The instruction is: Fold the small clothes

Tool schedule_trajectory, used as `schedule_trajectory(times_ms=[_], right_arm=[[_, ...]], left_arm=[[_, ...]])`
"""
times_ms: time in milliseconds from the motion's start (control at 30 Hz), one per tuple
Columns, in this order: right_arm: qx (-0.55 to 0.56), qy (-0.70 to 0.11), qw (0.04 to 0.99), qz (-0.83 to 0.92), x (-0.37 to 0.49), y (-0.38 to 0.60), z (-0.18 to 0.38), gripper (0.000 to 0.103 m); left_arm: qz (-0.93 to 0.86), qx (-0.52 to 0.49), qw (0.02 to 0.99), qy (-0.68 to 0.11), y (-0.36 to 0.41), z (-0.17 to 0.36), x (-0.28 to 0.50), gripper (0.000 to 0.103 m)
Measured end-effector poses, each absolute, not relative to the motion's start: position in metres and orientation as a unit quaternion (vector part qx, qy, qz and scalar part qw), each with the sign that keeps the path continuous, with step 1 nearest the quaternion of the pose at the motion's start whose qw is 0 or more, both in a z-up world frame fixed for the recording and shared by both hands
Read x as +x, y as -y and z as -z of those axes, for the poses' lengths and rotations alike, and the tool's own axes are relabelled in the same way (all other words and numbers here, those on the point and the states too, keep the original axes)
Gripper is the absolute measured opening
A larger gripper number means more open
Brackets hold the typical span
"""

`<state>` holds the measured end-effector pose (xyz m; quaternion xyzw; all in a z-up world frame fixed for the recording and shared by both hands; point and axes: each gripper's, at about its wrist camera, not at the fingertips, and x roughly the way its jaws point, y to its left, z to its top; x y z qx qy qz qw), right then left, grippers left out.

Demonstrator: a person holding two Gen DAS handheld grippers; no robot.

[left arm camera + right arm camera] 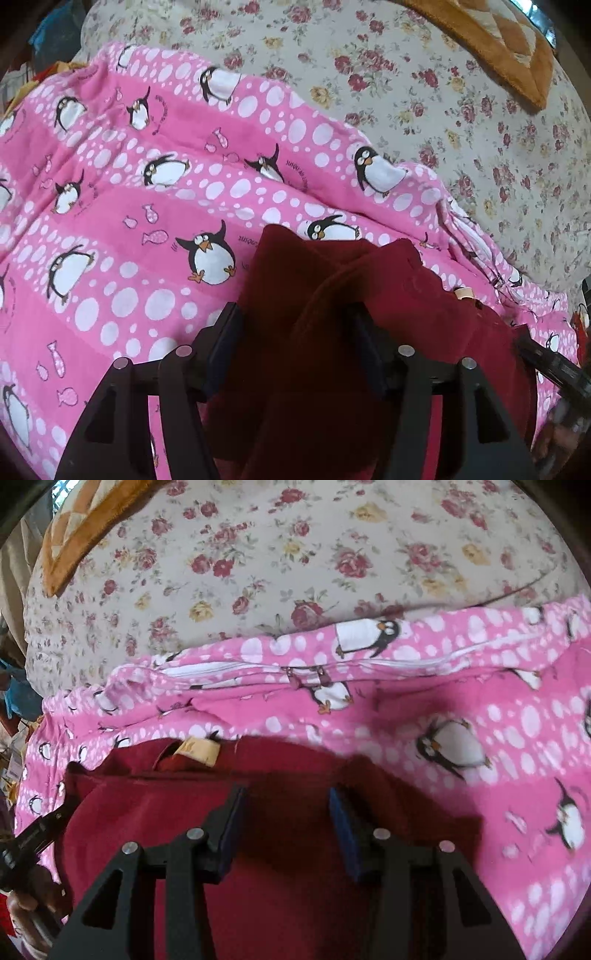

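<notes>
A dark red garment (424, 306) lies on a pink penguin-print blanket (155, 192). In the left wrist view a raised fold of it stands between the fingers of my left gripper (295, 317), whose jaws stand apart with the cloth between them. In the right wrist view the same red garment (155, 812) lies flat under my right gripper (286, 801), whose jaws are open over it. A tan label (199, 751) shows at the garment's far edge. The other gripper shows at the edge of each view.
The pink blanket (480, 709) has a white zipper (229, 670) along its far edge. It lies on a floral bedsheet (295, 554). An orange-brown quilt (498, 48) lies at the far corner. Clutter sits beyond the bed's left side (51, 33).
</notes>
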<state>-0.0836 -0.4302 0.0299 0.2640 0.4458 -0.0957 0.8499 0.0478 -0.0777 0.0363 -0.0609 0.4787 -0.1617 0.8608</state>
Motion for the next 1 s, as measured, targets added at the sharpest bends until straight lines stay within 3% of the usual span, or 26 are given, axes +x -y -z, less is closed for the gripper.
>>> schedule_trajectory(times_ms=[133,300,600,767,1000], right_arm=[[0.26,-0.426,0.862,0.085,-0.118,0.418,-0.06,0.064],[0.26,-0.435,0.859,0.073,-0.149,0.398,-0.069,0.065],[0.265,-0.468,0.84,0.078,-0.166,0.38,-0.035,0.065],[0.254,-0.466,0.845,0.064,-0.164,0.377,-0.033,0.075],[0.259,-0.464,0.845,0.061,-0.17,0.375,-0.041,0.077]], left_arm=[[0.16,-0.067,0.864,-0.472,0.076,-0.044,0.044,0.04],[0.158,-0.07,0.869,-0.464,0.076,-0.05,0.043,0.04],[0.133,-0.056,0.859,-0.49,0.081,-0.031,0.058,0.04],[0.125,-0.067,0.847,-0.512,0.078,-0.018,0.067,0.042],[0.125,-0.05,0.852,-0.505,0.08,-0.027,0.056,0.042]])
